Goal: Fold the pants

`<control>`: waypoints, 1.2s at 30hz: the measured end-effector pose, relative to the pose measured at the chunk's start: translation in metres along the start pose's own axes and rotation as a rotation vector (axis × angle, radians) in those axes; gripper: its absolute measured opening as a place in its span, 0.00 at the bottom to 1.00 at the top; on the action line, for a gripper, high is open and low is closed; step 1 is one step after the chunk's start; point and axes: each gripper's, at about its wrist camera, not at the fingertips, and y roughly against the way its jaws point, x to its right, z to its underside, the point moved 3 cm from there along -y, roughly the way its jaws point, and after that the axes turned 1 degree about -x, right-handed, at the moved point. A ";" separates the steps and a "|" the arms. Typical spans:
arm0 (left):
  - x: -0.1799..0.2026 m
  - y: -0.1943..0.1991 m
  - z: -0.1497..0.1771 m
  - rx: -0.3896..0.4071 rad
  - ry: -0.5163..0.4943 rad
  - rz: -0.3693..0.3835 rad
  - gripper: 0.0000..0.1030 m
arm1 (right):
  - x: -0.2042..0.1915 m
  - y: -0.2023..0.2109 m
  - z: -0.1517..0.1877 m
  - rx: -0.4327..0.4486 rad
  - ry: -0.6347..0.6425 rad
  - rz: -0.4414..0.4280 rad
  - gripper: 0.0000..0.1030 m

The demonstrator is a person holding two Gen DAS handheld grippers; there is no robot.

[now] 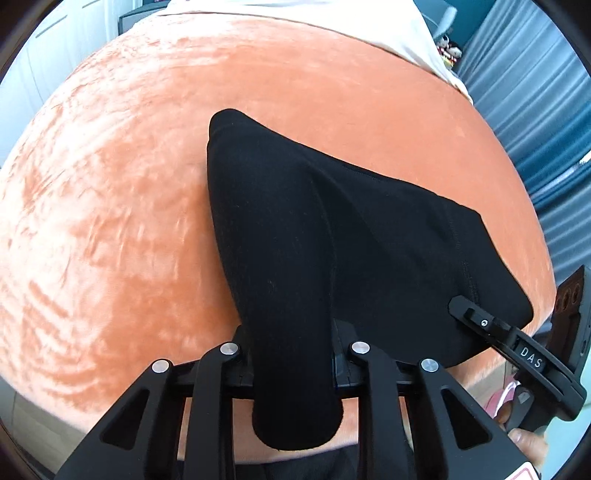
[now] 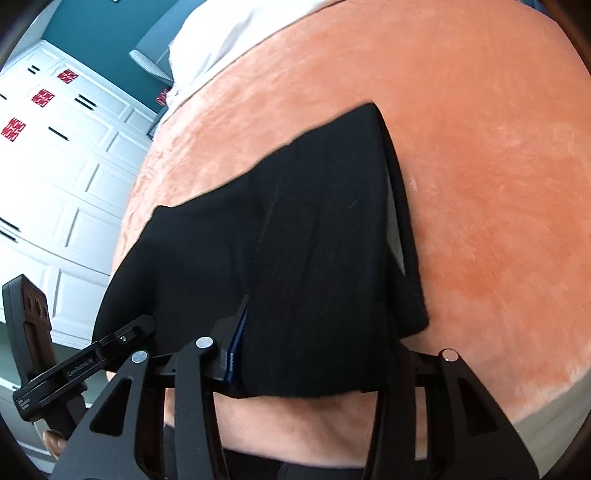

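My left gripper pinches one bunched edge of the black pants; my right gripper clamps the other. Beyond both, the pants lie part-folded on the orange bed cover. Soft, limp, light cloth: best held by edges.

Black pants spread over an orange plush blanket, near edge bunched between the fingers of the right gripper, pads pressing the cloth. At lower left, left gripper reaching the same edge of the garment, grip hidden by fabric. Behind: white sheet, white panelled cabinets with red stickers, teal wall.
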 end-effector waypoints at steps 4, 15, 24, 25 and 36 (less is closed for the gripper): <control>-0.010 -0.025 0.016 -0.085 0.015 -0.075 0.43 | 0.019 -0.005 0.023 -0.050 -0.017 0.034 0.59; -0.023 -0.062 0.009 -0.120 0.130 0.007 0.42 | 0.019 -0.024 0.024 -0.041 -0.051 0.037 0.43; 0.013 0.062 -0.022 0.101 0.020 0.025 0.21 | -0.044 0.068 0.012 0.101 0.054 -0.050 0.37; 0.015 0.080 -0.025 0.140 0.008 0.039 0.21 | -0.052 0.083 0.011 0.126 0.070 -0.063 0.37; 0.042 0.217 -0.092 0.524 -0.155 0.031 0.21 | -0.157 0.180 -0.068 0.420 0.328 -0.174 0.37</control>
